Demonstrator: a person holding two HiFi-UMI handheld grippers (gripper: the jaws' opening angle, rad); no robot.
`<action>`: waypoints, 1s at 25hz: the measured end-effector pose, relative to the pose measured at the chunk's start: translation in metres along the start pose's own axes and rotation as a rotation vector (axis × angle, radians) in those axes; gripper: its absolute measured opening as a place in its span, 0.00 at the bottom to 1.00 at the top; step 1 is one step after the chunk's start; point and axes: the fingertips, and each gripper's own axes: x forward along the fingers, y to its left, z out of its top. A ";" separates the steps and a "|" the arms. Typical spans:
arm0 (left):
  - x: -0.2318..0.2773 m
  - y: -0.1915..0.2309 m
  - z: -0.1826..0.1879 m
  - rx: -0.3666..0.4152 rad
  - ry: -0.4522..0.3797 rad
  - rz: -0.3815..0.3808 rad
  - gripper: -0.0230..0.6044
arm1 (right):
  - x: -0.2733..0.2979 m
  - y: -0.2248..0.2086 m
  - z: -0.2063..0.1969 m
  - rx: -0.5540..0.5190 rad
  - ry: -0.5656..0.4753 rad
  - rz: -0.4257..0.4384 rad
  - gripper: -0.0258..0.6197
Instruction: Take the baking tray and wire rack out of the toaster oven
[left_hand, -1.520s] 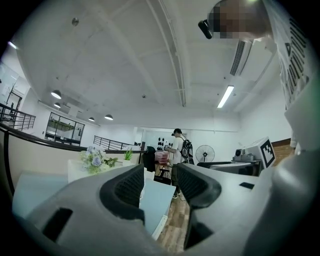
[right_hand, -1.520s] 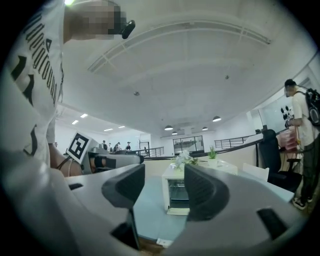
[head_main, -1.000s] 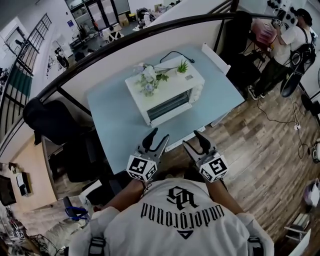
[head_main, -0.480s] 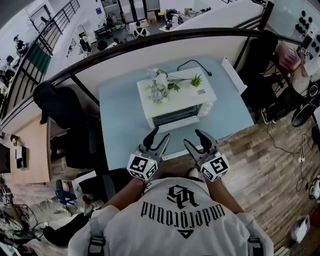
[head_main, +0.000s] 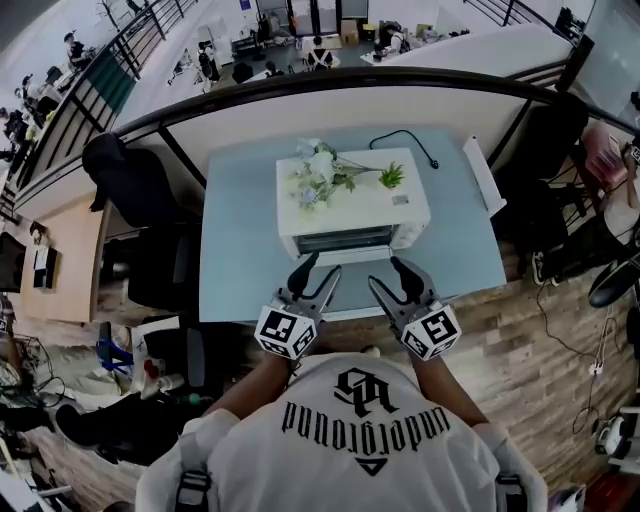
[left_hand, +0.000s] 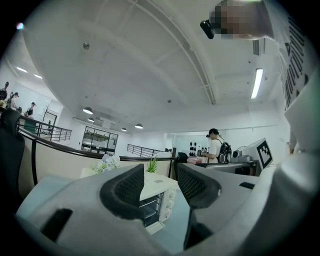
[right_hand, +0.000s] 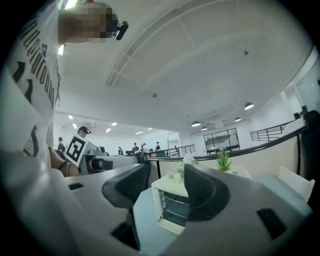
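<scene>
Toaster oven (head_main: 352, 212): white, standing near the middle of the pale blue table (head_main: 240, 260), well beyond both grippers.
Door (head_main: 345, 240): dark glass panel on the side facing the person; it appears shut.
Baking tray and wire rack: neither can be seen; judged to be inside, behind the glass.
Top of oven: flowers (head_main: 318, 168) and a small potted plant (head_main: 392, 176) rest on it.
Left gripper (head_main: 318, 270): held level at the near table edge, jaws parted, nothing between the pads; the oven shows through the gap, far off.
Right gripper (head_main: 385, 275): level alongside the left one, jaws likewise spread and empty; the oven front is framed between them at a distance.
Contact: none; both tools are well clear of the oven.
Direction to target: straight ahead of the fingertips, away from the person.
Long axis: the oven body runs crosswise to the line along which the grippers point, so its broad front is presented squarely.
Nearer hand: no clear difference; the oven sits about midway between the two.
Controls: knobs (left_hand: 170, 194) lie at the right end of the front, so the glass sits slightly towards the left gripper.
Step in hand: judged as the approach; door opening not yet begun.
Requirement for next move: forward reach across the table to the door.
Risk: jolting the oven could topple the flowers and plant.
</scene>
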 end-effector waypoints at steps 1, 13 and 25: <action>0.004 -0.004 -0.001 -0.002 -0.001 0.013 0.38 | -0.003 -0.006 0.000 0.004 0.002 0.010 0.40; 0.024 -0.040 -0.022 -0.037 0.010 0.128 0.38 | -0.034 -0.046 -0.015 0.077 0.016 0.109 0.40; 0.030 -0.021 -0.054 -0.174 0.031 0.179 0.38 | -0.018 -0.058 -0.047 0.226 0.068 0.134 0.39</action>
